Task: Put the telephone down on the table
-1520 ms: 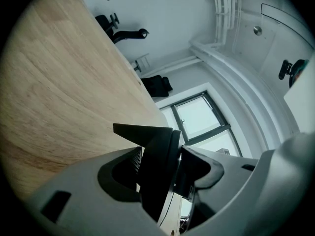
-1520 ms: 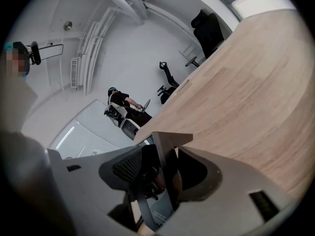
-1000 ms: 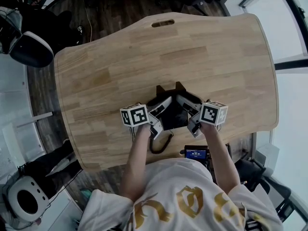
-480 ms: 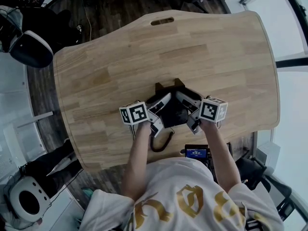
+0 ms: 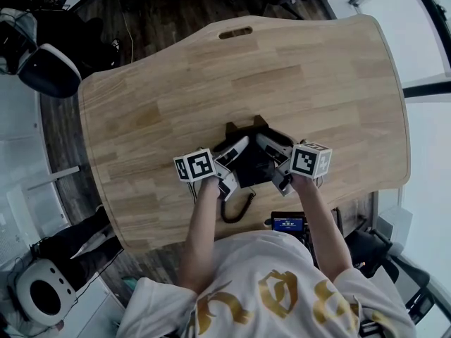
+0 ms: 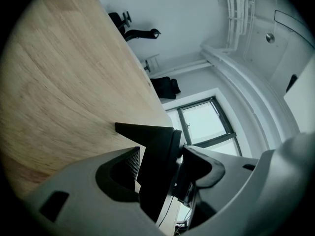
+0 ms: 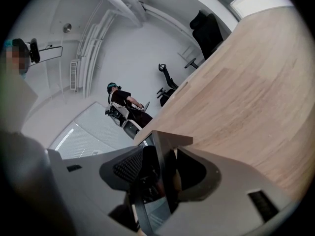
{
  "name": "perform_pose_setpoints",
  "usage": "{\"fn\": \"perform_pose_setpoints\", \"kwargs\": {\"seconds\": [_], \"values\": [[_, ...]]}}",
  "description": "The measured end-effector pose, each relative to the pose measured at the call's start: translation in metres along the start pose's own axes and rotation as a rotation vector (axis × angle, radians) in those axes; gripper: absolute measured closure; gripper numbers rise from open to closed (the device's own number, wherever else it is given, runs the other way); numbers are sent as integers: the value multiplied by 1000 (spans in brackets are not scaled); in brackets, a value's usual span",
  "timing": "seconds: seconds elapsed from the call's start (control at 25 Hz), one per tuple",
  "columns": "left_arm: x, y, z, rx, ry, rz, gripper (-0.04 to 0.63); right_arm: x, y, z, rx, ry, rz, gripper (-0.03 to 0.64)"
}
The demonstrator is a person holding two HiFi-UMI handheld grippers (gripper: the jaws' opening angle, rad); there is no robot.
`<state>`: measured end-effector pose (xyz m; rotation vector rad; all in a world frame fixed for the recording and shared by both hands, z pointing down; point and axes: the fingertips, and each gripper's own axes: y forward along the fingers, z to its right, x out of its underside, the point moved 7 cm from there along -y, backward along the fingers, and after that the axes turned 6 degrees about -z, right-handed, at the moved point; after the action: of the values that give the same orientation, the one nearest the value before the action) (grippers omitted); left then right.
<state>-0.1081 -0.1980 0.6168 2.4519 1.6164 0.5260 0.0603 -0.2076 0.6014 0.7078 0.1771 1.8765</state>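
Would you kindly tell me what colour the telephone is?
The telephone is black, clearest in the head view.

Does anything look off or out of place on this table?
Nothing is spilled or broken. The telephone is close to the near edge of the table, and its cord loops toward that edge, where it might slip off.

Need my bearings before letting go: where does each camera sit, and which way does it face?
Head view: on the person's head, facing steeply down on the table, both forearms, left gripper, right gripper.
Left gripper view: rides that gripper, facing along its opening jaws across the table toward a window.
Right gripper view: rides that gripper, facing along its jaws toward a white wall.
Shared: the telephone.
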Motion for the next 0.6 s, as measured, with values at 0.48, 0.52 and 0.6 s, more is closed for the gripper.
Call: {"fn": "perform_pose_setpoints", "kwargs": {"seconds": [0.48, 0.52, 0.6], "values": [[0, -8, 12, -191, 155, 35, 305, -2, -9, -8, 123, -139, -18, 403], [1, -10, 13, -197, 162, 39, 305, -2, -12, -9, 131, -148, -16, 404], [1, -14, 15, -203, 169, 51, 301, -3, -18, -9, 137, -144, -2, 405]]}}
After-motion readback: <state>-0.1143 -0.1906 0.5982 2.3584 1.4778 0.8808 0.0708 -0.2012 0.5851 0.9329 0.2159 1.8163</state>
